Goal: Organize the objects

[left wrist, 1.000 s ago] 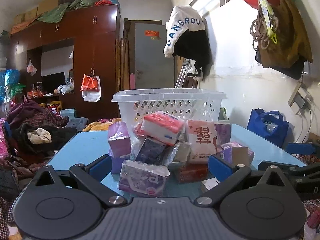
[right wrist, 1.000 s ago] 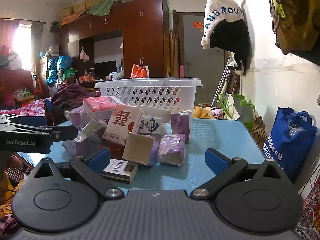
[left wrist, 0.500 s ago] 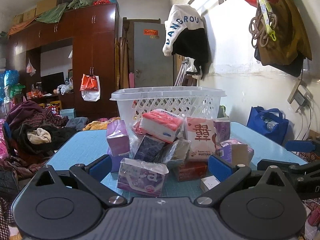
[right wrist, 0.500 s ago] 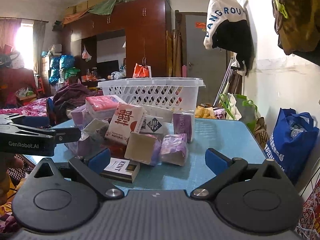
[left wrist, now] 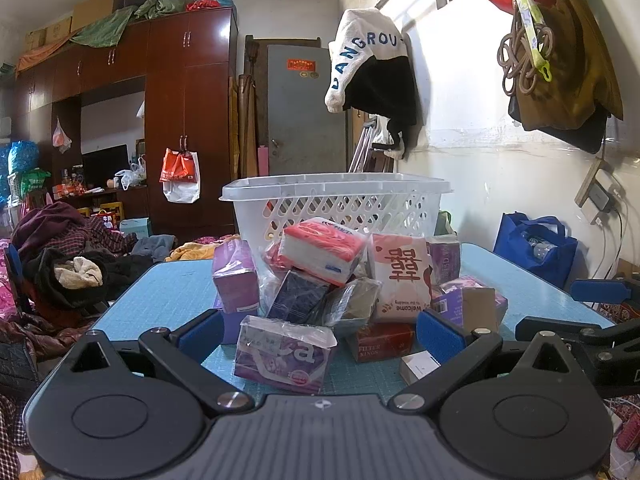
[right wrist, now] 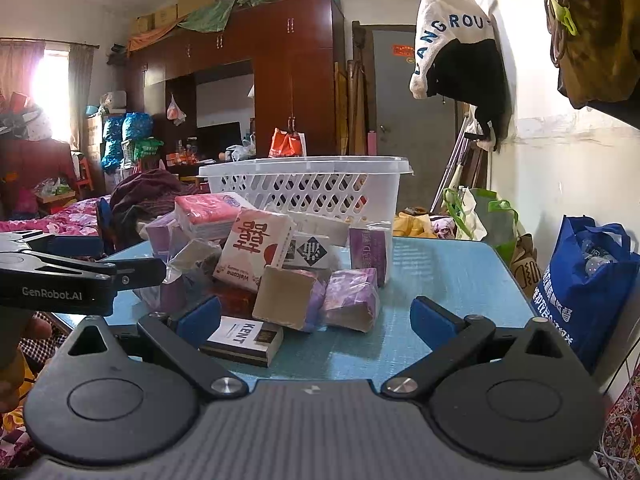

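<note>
Plainly, the left gripper (left wrist: 318,330) is the one better lined up for a first pick. Its fingers (left wrist: 200,330) are spread wide and hold nothing, and the purple wrapped pack (left wrist: 285,354) lies straight ahead between them at the near edge of the pile, resting on the blue table (left wrist: 160,288). That pack's long axis runs crosswise to the fingers, left to right, so they would close on its short ends rather than its broad faces; turning the wrist, or taking it from above, looks the safer grasp. Behind it the pile rises: a purple box (left wrist: 235,276) at the left, a red and white tissue pack (left wrist: 322,250) on top, a white packet with red characters (left wrist: 402,280) to the right, and the white basket (left wrist: 338,200) beyond them all, touching the back of the heap or very near it.

Over on the right gripper (right wrist: 316,318), the fingers (right wrist: 434,318) are likewise wide apart and empty. The Kent carton (right wrist: 244,340) lies just off its left finger, skewed to the approach, and a purple soft pack (right wrist: 352,300) sits nearly centred, a little farther on. The basket (right wrist: 308,184) again stands behind the pile, so anything lifted must travel forward and over its rim.
</note>
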`<state>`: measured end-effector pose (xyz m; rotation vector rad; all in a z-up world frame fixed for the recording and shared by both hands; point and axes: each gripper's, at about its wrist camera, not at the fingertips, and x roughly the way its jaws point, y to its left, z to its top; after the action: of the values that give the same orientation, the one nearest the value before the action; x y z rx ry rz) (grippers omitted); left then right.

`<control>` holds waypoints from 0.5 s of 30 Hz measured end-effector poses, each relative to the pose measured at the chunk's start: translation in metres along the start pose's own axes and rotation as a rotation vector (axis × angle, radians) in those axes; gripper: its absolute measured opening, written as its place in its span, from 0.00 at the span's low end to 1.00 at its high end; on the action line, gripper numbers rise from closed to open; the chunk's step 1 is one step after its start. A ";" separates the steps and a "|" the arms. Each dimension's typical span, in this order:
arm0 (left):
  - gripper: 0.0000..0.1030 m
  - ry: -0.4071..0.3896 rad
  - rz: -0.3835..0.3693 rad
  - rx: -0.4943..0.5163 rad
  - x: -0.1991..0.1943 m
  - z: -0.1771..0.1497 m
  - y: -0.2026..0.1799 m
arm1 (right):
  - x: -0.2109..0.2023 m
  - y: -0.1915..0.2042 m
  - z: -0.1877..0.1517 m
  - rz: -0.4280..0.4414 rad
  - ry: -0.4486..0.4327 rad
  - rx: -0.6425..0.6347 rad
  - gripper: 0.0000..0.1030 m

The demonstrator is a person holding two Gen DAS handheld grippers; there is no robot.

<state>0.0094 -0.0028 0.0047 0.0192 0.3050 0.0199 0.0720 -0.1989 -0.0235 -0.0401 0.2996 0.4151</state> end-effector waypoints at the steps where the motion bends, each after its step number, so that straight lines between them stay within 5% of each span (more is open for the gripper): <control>1: 1.00 0.000 0.001 0.000 0.000 0.000 0.000 | 0.000 0.000 0.000 0.003 -0.002 0.000 1.00; 15: 1.00 0.001 -0.004 0.000 0.000 -0.001 -0.001 | -0.002 -0.002 -0.001 0.034 -0.016 0.012 1.00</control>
<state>0.0088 -0.0041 0.0036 0.0186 0.3059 0.0159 0.0706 -0.2014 -0.0242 -0.0204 0.2871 0.4469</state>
